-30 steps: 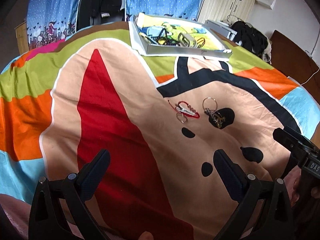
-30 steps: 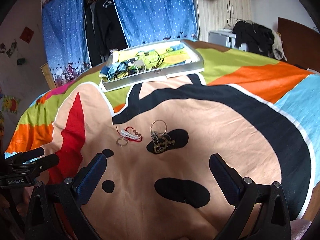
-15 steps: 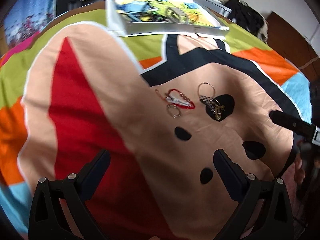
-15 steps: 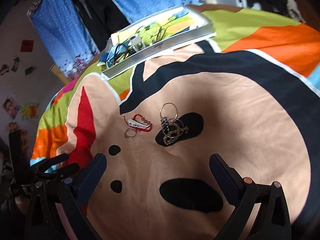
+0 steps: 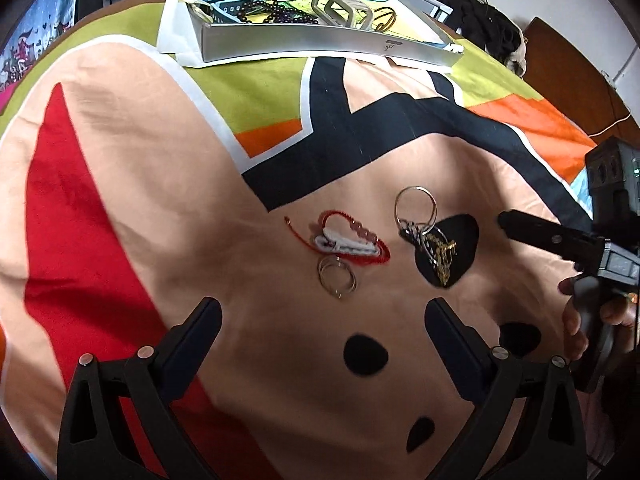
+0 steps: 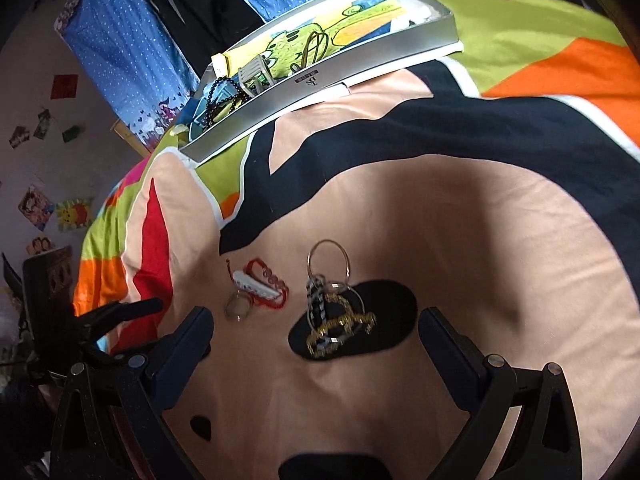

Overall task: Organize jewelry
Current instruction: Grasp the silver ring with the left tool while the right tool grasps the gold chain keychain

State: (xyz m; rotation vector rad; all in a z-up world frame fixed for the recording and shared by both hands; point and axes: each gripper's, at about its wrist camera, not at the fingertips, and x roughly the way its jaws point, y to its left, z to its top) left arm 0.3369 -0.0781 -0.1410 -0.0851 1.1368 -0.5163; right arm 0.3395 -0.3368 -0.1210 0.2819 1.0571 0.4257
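1. Both claws are spread wide and hold nothing: the left claw (image 5: 320,320) hangs low over the bed, and the right claw (image 6: 316,328) hangs beside it, its jaws well apart.
2. Loose jewelry lies on the bedspread (image 5: 160,184) in two small clusters just ahead of the claws. One is a red cord bracelet (image 5: 352,242) with a white clip across it and a small silver ring (image 5: 337,279) touching its near edge. Just beside it is a large silver hoop (image 6: 329,261) tangled with a gold chain (image 6: 340,328) on a black patch of the print.
3. From the left claw, the red cord bracelet sits straight ahead, between the lines of the two fingers, its long axis running across the view and tilting down to the right. The left claw looks the nearer one to it.
4. From the right claw, the hoop and chain lie straight ahead, with the chain closest, almost level with the fingertips. How the chain threads the hoop is hard to read in the tangle.
5. Further back on the bed rests a silver tray (image 5: 320,42) already holding dark beads and other pieces, the likely destination.
6. Beyond are blue curtains (image 6: 132,52), hanging dark clothes and posters on a wall.
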